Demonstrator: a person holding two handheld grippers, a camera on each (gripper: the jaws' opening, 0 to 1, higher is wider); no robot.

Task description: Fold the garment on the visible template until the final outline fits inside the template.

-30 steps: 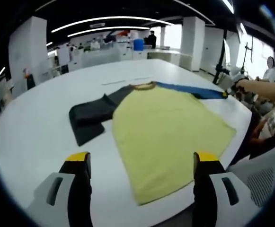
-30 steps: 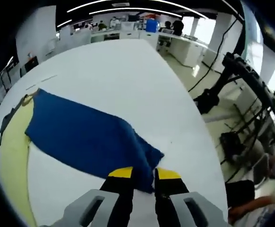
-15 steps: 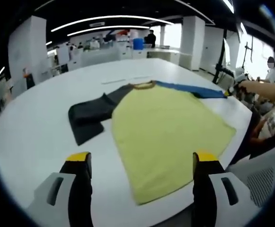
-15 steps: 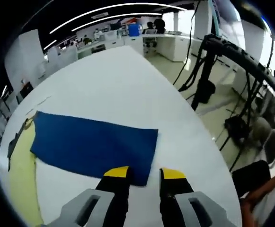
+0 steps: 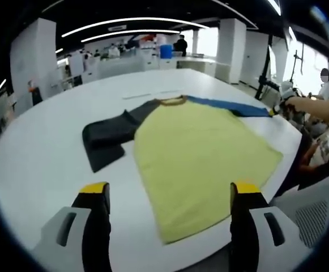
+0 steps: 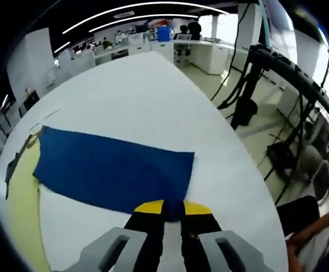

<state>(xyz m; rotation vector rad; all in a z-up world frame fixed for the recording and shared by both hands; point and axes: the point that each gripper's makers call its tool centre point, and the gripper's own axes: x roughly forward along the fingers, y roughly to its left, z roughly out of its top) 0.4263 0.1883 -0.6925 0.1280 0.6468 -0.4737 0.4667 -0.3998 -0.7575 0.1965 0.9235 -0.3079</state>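
In the left gripper view, the left gripper (image 5: 170,195) is being held released above the white table (image 5: 39,153), jaws wide apart, where the yellow T-shirt (image 5: 198,150) is lying flat for folding. In the right gripper view, the right gripper (image 6: 172,208) is being clenched on the blue sleeve (image 6: 110,173) cuff, presumably for folding inward. No writing is being shown legibly.

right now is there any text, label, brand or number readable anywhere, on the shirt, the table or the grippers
None can be read.
Garment: plain yellow body, blue sleeve, dark sleeve; no print or tag shows.
White table: no readable marking.
Left gripper and right gripper: yellow tips, no lettering shows.
Background desks and walls: anything there is too small and blurred to read.
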